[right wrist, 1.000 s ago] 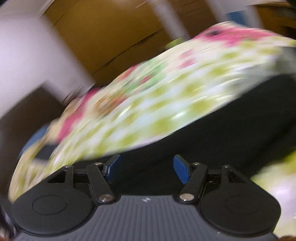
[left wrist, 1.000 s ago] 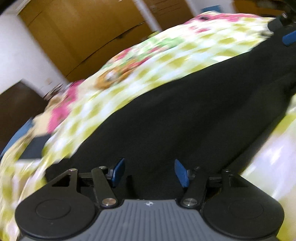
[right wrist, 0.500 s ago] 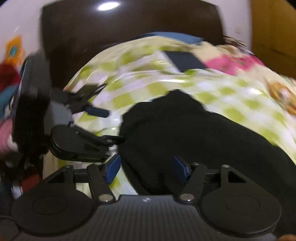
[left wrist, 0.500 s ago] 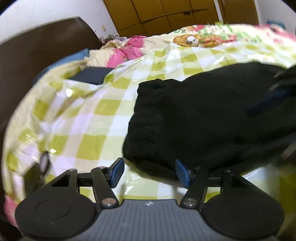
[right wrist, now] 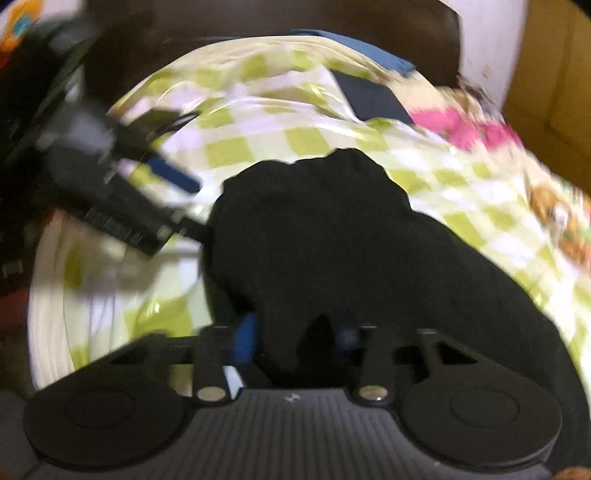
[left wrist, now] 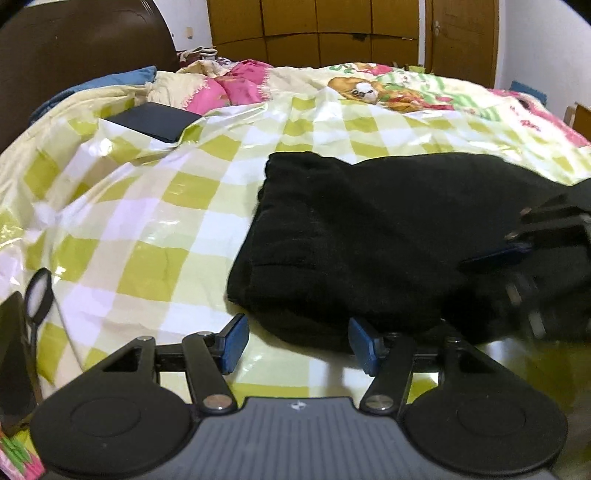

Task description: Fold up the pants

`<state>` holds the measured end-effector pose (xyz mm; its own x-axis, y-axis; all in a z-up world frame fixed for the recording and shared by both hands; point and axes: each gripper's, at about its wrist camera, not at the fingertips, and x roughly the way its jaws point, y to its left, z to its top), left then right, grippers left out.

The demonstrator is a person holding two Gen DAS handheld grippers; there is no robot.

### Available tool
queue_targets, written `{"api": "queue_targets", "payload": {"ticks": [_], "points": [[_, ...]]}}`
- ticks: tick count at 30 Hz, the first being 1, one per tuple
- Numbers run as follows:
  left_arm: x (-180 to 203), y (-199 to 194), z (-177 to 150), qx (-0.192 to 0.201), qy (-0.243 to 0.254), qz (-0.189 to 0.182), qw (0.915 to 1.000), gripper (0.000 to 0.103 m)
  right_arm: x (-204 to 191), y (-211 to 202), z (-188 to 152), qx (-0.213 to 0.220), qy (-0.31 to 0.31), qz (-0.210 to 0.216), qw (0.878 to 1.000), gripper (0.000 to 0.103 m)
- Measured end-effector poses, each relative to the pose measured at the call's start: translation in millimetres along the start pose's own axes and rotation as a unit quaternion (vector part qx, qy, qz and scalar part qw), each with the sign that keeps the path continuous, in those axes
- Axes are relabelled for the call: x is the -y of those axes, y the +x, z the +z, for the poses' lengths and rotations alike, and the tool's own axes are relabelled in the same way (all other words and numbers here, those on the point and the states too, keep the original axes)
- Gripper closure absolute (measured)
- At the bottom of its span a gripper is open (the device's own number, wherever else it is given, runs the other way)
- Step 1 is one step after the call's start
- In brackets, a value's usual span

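Note:
Black pants [left wrist: 354,236] lie folded in a thick stack on the green-checked bed cover [left wrist: 155,221]. My left gripper [left wrist: 297,343] is open just in front of the stack's near edge, its blue pads apart and empty. My right gripper [right wrist: 295,339] has black fabric of the pants [right wrist: 332,240] between its blue pads; the view is blurred and the jaws stand fairly wide. The right gripper also shows in the left wrist view [left wrist: 532,251] at the right, over the pants. The left gripper shows blurred in the right wrist view [right wrist: 122,192] at the left.
A dark flat book or case [left wrist: 155,120] lies on the cover at the back left. Pink bedding [left wrist: 236,88] and a blue pillow [left wrist: 92,88] lie by the dark headboard [left wrist: 74,44]. Wooden wardrobes [left wrist: 332,29] stand behind the bed.
Both grippers swung from over the pants to the stack's left end. The left one has drawn back to the near edge. The right one has moved onto the fabric.

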<state>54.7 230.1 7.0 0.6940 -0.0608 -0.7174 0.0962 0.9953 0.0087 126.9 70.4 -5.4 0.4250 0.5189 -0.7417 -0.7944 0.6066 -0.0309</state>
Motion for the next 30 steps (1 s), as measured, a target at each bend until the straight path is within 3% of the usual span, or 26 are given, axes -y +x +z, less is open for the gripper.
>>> {"api": "queue_targets", "payload": {"ticks": [3, 6, 8, 12, 14, 15, 16, 17, 18, 19, 21, 23, 24, 25, 27, 28, 29, 30], "points": [[4, -11, -1, 0.011, 0.001, -0.02, 0.9998, 0.03, 23, -7, 10, 0.014, 0.08, 0.01, 0.997, 0.095], [17, -13, 1, 0.035, 0.045, 0.027, 0.998, 0.03, 39, -11, 15, 0.017, 0.127, 0.035, 0.991, 0.095], [33, -4, 2, 0.046, 0.118, 0.077, 0.989, 0.03, 42, -15, 15, 0.016, 0.14, 0.047, 0.989, 0.095], [51, 13, 4, 0.049, 0.191, 0.074, 0.9777, 0.03, 46, -18, 15, 0.014, 0.161, 0.061, 0.985, 0.095], [60, 19, 4, 0.058, 0.232, 0.091, 0.9667, 0.03, 52, -20, 17, 0.018, 0.175, 0.064, 0.982, 0.095], [63, 23, 4, 0.063, 0.253, 0.105, 0.9597, 0.032, 54, -20, 18, 0.02, 0.181, 0.066, 0.981, 0.095], [64, 27, 6, 0.068, 0.269, 0.121, 0.9532, 0.043, 55, -22, 19, 0.021, 0.179, 0.069, 0.981, 0.094], [62, 32, 10, 0.067, 0.275, 0.132, 0.9499, 0.056, 54, -24, 20, 0.023, 0.167, 0.072, 0.983, 0.094], [57, 36, 15, 0.061, 0.27, 0.128, 0.9523, 0.06, 52, -26, 20, 0.025, 0.154, 0.071, 0.985, 0.094], [55, 35, 16, 0.059, 0.264, 0.125, 0.9547, 0.068, 49, -27, 20, 0.024, 0.146, 0.07, 0.987, 0.091], [50, 35, 20, 0.061, 0.257, 0.128, 0.956, 0.07, 42, -25, 17, 0.011, 0.124, 0.066, 0.99, 0.087], [47, 27, 22, 0.073, 0.24, 0.127, 0.9597, 0.072, 30, -23, 12, 0.008, 0.086, 0.043, 0.995, 0.061], [46, 24, 23, 0.078, 0.232, 0.126, 0.9612, 0.072, 22, -20, 9, 0.008, 0.06, 0.031, 0.998, 0.042], [45, 22, 24, 0.082, 0.228, 0.127, 0.9618, 0.072, 16, -17, 6, 0.006, 0.034, 0.025, 0.999, 0.034], [43, 18, 26, 0.087, 0.219, 0.126, 0.9636, 0.072, 2, -9, 0, -0.001, -0.018, 0.012, 1.0, 0.037], [42, 19, 26, 0.086, 0.217, 0.123, 0.9646, 0.072, -4, -4, -4, -0.004, -0.044, -0.012, 0.999, 0.045], [41, 19, 25, 0.086, 0.217, 0.122, 0.9646, 0.072, -7, 1, -6, -0.012, -0.062, -0.039, 0.997, 0.069], [41, 20, 26, 0.087, 0.219, 0.122, 0.9641, 0.072, -3, 4, -4, -0.02, -0.048, -0.049, 0.997, 0.079]]}}
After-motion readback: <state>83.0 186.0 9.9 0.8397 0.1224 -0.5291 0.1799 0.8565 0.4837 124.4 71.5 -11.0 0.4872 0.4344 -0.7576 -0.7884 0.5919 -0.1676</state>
